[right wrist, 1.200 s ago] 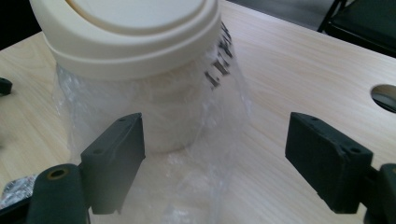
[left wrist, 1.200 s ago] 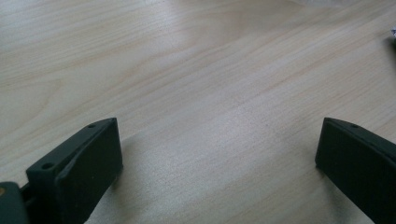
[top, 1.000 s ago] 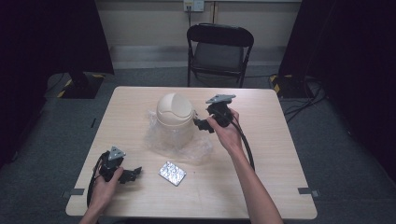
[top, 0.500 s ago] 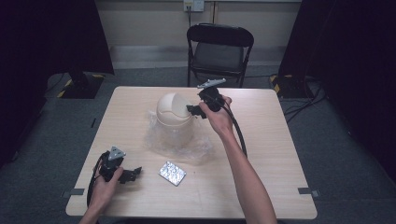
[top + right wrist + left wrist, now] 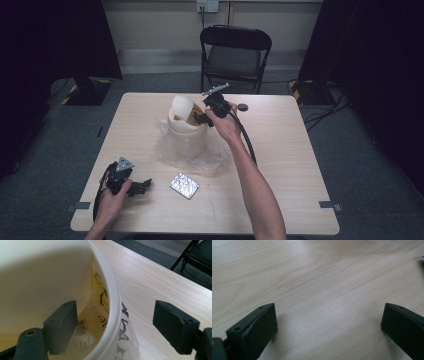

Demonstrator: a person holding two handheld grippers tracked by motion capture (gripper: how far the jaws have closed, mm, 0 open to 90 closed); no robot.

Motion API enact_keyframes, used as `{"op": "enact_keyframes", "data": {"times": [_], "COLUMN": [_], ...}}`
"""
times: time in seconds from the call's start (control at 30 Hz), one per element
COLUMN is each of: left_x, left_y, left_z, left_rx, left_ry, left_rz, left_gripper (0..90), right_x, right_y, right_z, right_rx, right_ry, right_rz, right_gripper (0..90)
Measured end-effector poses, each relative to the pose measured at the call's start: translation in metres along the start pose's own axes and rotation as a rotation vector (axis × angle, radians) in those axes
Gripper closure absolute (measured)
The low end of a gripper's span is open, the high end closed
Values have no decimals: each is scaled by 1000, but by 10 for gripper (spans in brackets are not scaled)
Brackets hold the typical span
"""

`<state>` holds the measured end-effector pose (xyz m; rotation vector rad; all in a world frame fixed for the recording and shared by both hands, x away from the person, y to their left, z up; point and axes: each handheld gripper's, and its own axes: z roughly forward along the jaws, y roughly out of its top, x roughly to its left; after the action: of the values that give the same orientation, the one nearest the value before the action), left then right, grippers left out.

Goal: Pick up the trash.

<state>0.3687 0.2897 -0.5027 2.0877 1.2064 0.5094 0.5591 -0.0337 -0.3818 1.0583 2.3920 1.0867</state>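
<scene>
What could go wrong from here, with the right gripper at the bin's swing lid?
1. The right gripper has open jaws straddling the bin rim, one jaw inside past the tilted lid; closing may pinch the plastic liner and tear it.
2. The small bin looks light; more pushing could tip it.
3. The foil packet lies nearby, where a toppled bin could land.

One light wooden table (image 5: 280, 165) carries one cream plastic bin (image 5: 186, 131), one clear plastic bag (image 5: 215, 157) and one small silver foil packet (image 5: 184, 185). Two black handheld grippers (image 5: 141, 186) (image 5: 199, 119) show, with one black folding chair (image 5: 235, 50) behind.
</scene>
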Motion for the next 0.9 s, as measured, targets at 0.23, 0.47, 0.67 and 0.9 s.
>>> {"op": "enact_keyframes", "data": {"times": [0.23,0.47,0.67,0.9], "left_x": [0,0,0,0], "left_y": [0,0,0,0], "left_z": [0,0,0,0], "left_rx": [0,0,0,0], "left_ry": [1,0,0,-1], "left_rz": [0,0,0,-2], "left_gripper": [0,0,0,0], "right_x": [1,-1,-2,12], "right_y": [-3,-4,-17,-40], "right_z": [13,4,-30,-64], "right_rx": [11,-33,-87,-118], "right_ry": [45,41,23,14], "right_rz": [30,42,41,3], "right_gripper": [167,161,161,157]}}
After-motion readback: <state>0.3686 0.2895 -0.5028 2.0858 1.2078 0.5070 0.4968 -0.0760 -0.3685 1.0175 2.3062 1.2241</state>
